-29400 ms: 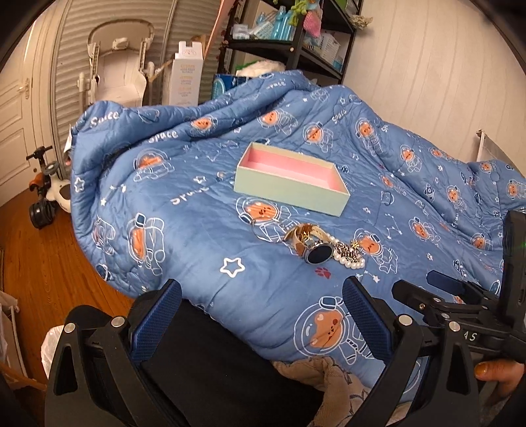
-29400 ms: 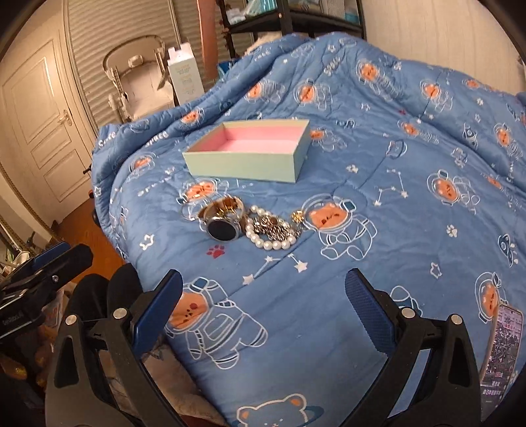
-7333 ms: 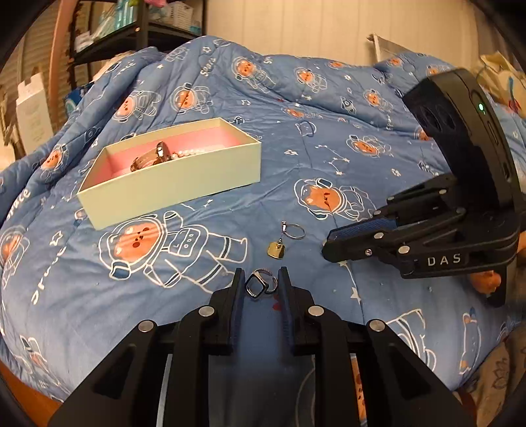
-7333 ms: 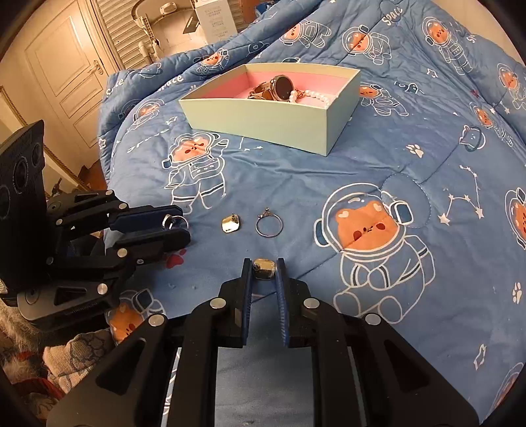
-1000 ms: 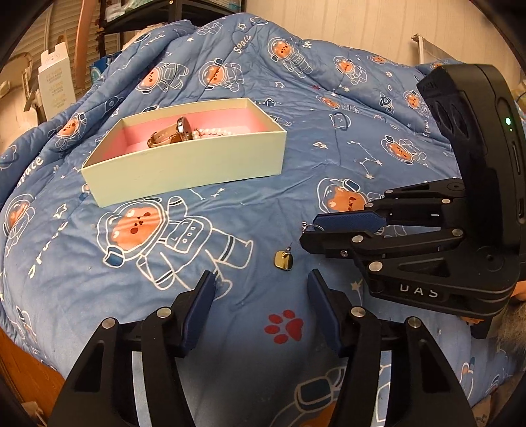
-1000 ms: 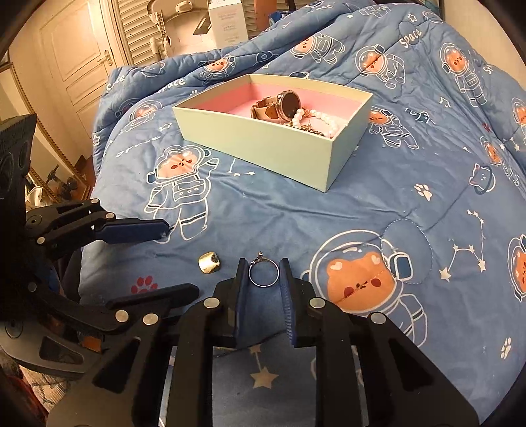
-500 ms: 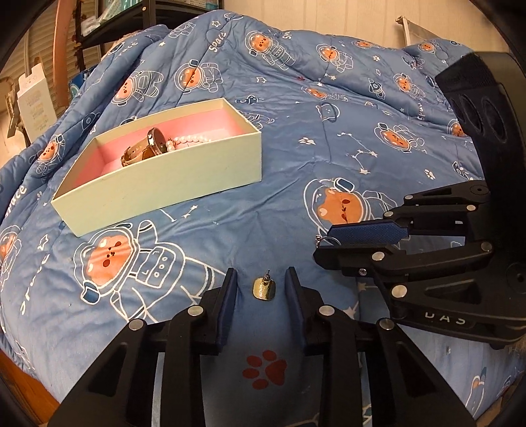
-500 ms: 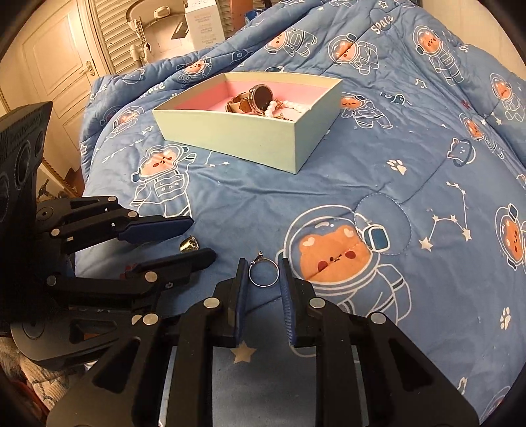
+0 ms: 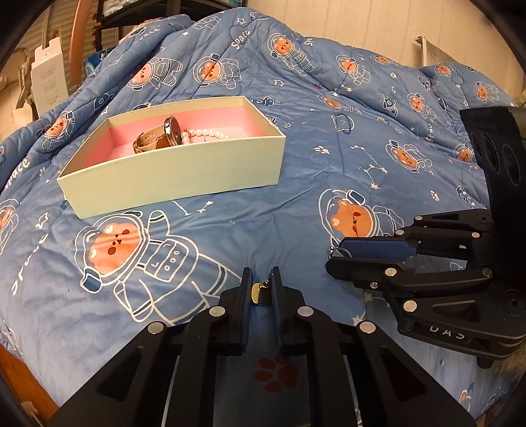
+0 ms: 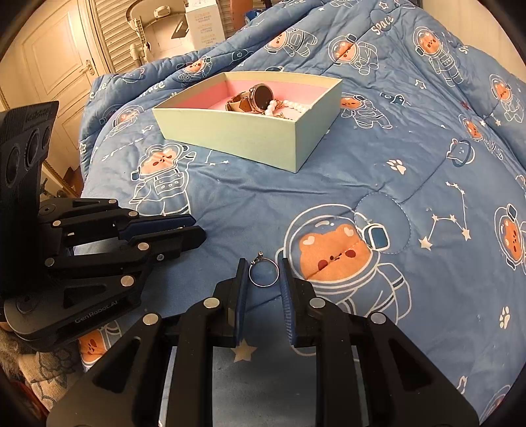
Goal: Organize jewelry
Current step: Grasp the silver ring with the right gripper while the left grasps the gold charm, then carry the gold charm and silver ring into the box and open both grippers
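Observation:
A small gold charm (image 9: 259, 293) is pinched between the blue pads of my left gripper (image 9: 260, 289), which is shut on it low over the blue quilt (image 9: 230, 230). My right gripper (image 10: 263, 274) is shut on a thin silver ring (image 10: 263, 272), whose little setting points away from me. Each gripper shows in the other's view: the right gripper (image 9: 333, 256) close on the right, the left gripper (image 10: 197, 228) on the left. Further back stands the pale green box (image 9: 171, 177) with a pink inside. In it lie a watch (image 9: 164, 136) and a pearl bracelet (image 9: 203, 133).
The quilt slopes off at the bed's left edge, with wooden floor (image 9: 16, 377) below. A white carton (image 9: 49, 75) and a dark shelf unit stand behind the bed. A panelled door (image 10: 56, 59) and a baby chair (image 10: 154, 19) are at the far left.
My left gripper's jaws came forward around the gold charm and closed on it. The right gripper has kept its hold on the ring and has hardly moved.

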`<state>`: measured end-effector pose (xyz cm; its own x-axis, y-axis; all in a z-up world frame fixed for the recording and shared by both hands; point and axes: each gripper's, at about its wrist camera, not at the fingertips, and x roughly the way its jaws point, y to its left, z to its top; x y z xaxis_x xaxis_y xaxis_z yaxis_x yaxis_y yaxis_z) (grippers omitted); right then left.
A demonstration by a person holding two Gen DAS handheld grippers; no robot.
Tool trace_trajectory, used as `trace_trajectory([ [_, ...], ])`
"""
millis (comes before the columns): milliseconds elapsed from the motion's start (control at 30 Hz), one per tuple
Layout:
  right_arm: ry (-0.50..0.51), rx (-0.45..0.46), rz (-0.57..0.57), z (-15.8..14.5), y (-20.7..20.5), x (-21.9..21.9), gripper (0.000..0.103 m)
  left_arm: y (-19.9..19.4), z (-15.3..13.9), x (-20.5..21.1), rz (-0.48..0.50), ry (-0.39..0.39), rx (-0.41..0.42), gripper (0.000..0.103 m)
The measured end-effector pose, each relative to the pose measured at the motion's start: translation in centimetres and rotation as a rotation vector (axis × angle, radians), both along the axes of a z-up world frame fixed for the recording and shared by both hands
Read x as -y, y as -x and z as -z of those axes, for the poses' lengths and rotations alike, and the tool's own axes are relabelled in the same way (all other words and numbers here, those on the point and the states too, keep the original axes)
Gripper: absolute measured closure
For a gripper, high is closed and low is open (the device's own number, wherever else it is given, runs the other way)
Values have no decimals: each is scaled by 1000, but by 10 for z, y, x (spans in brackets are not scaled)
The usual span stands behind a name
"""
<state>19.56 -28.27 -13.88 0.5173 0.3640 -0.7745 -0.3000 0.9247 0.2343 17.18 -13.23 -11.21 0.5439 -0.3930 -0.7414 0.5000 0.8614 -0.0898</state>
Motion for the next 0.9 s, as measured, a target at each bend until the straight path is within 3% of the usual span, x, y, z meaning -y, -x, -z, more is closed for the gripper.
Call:
trace_trajectory([
  [500,-14,-2,-9,-4,3,-1,83,17,-12,-20,-28,43,6,92],
  [900,-105,33,-79,-32,7,-17,83,21,-37,-36,-49,77,40,92],
])
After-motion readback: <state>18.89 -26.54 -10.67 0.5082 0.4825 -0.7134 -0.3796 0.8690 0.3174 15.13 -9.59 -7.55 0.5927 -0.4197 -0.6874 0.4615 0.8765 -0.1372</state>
